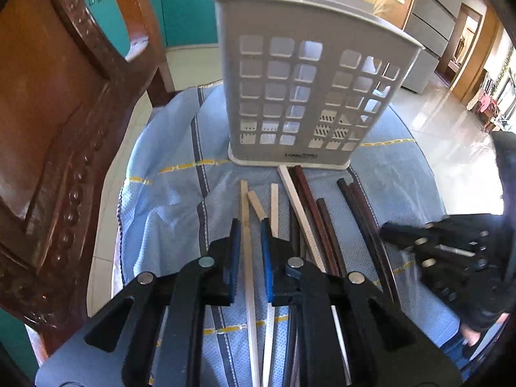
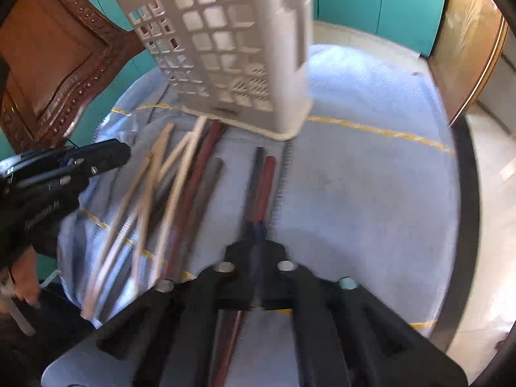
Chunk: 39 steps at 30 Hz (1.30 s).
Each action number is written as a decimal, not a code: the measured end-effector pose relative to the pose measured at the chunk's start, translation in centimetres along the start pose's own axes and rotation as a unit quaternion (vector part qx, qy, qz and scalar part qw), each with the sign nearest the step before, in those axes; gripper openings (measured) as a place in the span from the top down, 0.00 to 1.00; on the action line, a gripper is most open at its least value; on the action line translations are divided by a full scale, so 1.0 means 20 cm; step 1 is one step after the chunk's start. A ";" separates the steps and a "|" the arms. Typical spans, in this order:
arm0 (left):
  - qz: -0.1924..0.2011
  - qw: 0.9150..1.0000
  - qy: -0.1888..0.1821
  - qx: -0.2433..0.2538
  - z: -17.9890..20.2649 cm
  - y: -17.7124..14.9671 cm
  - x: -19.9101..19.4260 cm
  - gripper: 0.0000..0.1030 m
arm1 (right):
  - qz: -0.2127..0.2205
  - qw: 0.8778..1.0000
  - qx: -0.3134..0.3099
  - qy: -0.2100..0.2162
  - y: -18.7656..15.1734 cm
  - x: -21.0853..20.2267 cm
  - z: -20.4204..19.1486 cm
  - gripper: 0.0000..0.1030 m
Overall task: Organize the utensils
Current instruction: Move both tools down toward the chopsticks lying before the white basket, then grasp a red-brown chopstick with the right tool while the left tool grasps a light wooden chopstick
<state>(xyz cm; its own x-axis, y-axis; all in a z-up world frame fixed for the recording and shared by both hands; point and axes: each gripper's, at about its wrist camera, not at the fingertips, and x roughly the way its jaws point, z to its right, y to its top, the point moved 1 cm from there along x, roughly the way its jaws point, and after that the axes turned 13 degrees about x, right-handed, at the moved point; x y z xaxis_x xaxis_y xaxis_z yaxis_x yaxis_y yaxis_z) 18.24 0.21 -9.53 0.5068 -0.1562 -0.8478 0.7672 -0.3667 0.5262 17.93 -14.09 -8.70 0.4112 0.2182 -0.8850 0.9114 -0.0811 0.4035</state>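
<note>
In the left wrist view, the left gripper points down at a blue cloth spread over a round table. Its blue-padded jaws stand narrowly apart with a single pale chopstick running between them; whether the pads actually press on it cannot be told from here. More pale chopsticks lie just beside it, and a cluster of dark brown and reddish chopsticks lies to the right. Beyond them all stands a grey slotted utensil holder, upright on the cloth (its base nearly touches the tips of the longest sticks). The right gripper shows at the right edge, its tip down by a curved pair of dark chopsticks. A carved wooden chair fills the left side.

In the right wrist view (somewhat blurred), the right gripper has its jaws closed on that dark pair, which passes between the pads and out toward the holder. The pale sticks lie fanned to the left, where the left gripper reaches in.
</note>
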 end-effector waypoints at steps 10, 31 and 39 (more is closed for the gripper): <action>-0.047 0.999 0.015 0.015 0.04 -0.02 0.12 0.87 | -0.005 0.999 0.026 0.044 -0.03 -0.05 0.14 0.95; -0.062 0.997 0.032 0.017 0.02 -0.06 0.25 0.87 | 0.018 0.999 0.019 -0.033 0.03 0.10 -0.08 0.87; -0.057 0.997 0.039 0.031 0.05 -0.07 0.24 0.87 | 0.021 0.999 0.017 -0.041 0.06 0.13 -0.13 0.86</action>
<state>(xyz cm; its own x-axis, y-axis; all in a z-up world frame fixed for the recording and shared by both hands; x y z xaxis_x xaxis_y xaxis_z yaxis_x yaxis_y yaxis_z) 19.23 -0.90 -14.33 0.4490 -0.0387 -0.8927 0.7966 -0.4351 0.4196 19.96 -11.11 -9.88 0.4475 0.1341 -0.8842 0.8929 -0.1219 0.4334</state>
